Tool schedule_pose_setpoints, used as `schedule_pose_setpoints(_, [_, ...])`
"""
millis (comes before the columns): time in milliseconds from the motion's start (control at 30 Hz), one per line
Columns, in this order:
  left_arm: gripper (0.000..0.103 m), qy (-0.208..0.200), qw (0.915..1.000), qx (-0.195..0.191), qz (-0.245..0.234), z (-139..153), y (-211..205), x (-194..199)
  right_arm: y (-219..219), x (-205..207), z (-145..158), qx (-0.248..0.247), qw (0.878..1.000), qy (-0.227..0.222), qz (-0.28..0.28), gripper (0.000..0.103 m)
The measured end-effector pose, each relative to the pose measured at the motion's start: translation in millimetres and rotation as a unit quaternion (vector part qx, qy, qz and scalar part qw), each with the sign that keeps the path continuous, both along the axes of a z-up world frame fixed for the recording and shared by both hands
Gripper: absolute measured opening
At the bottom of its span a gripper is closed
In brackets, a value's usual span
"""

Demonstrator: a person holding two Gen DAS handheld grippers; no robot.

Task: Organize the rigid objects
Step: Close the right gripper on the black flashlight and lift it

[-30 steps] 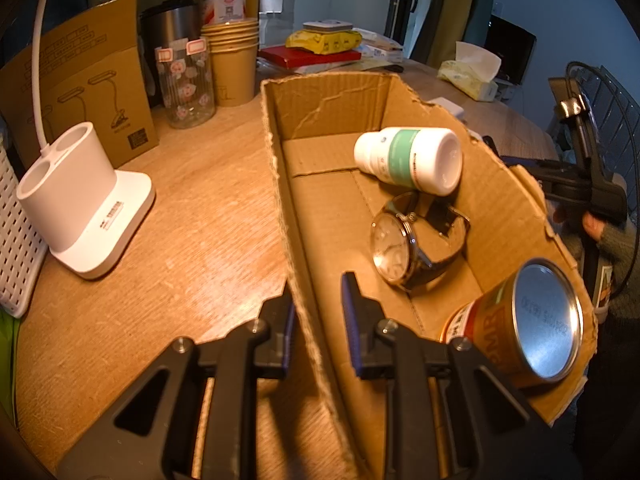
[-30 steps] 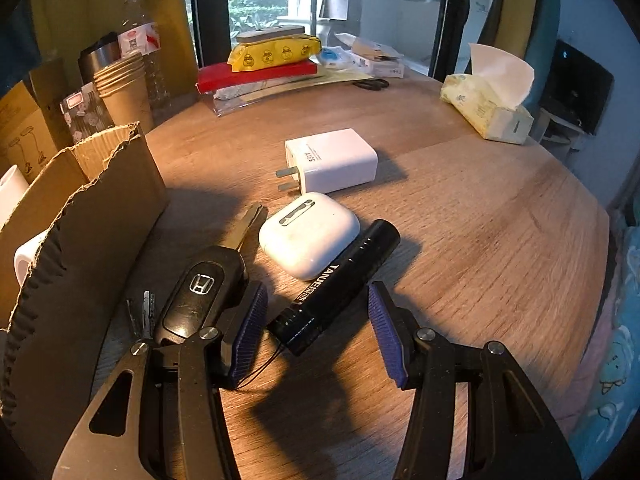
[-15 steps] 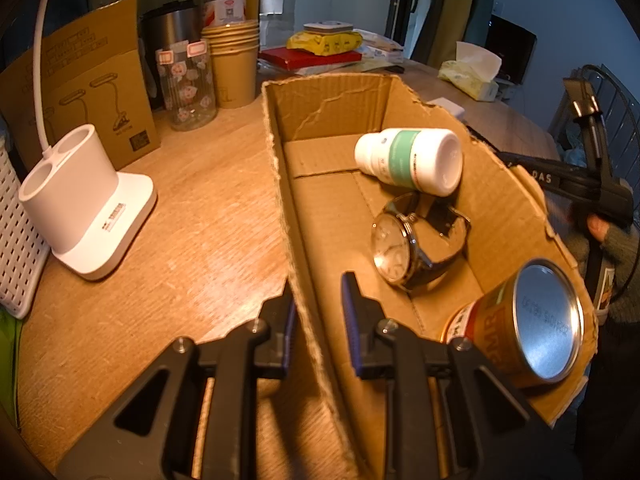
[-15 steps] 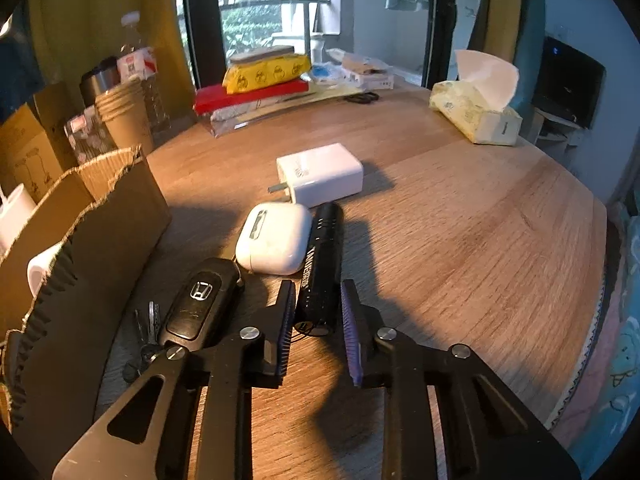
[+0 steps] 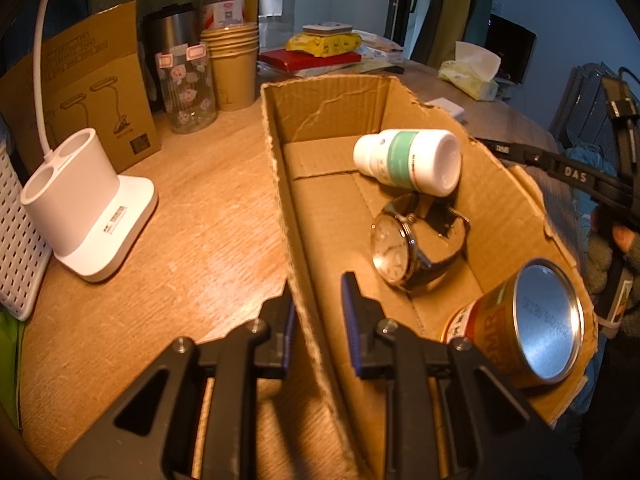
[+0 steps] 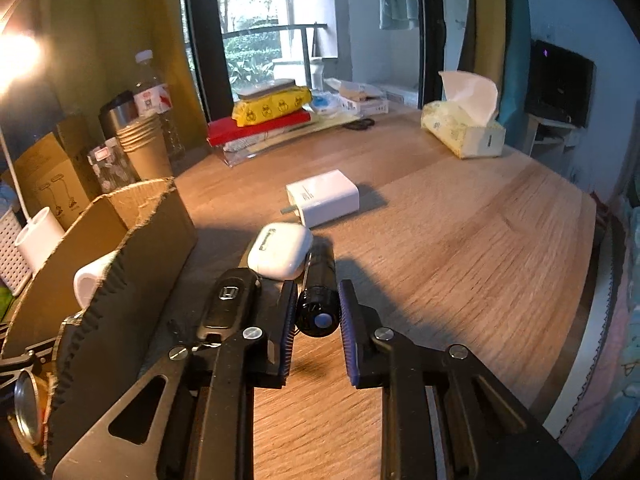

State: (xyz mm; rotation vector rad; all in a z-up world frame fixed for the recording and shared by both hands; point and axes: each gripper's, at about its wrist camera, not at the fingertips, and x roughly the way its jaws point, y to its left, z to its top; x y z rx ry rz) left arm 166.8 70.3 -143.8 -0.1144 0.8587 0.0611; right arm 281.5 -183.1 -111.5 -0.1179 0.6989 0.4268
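Black flashlight (image 6: 319, 300), short ribbed cylinder with blue button on rear cap, sitting clamped between pads of right gripper (image 6: 318, 322), jaws having just been closing onto it. Flashlight lying beside white earbud case (image 6: 280, 252) on wooden table (image 6: 460, 248). Left gripper (image 5: 318, 316) pinching near wall of cardboard box (image 5: 296, 264).

Both claws (image 5: 316, 316) (image 6: 318, 314) clamped, tilted downward.
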Motion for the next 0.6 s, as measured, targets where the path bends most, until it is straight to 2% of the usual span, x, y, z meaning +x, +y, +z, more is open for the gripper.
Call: schedule_pose_setpoints(600, [0.022, -0.001, 1.0000, 0.002, 0.001, 2, 0, 0, 28, -37, 48, 0.004, 0.997, -0.058, 0.043, 0.022])
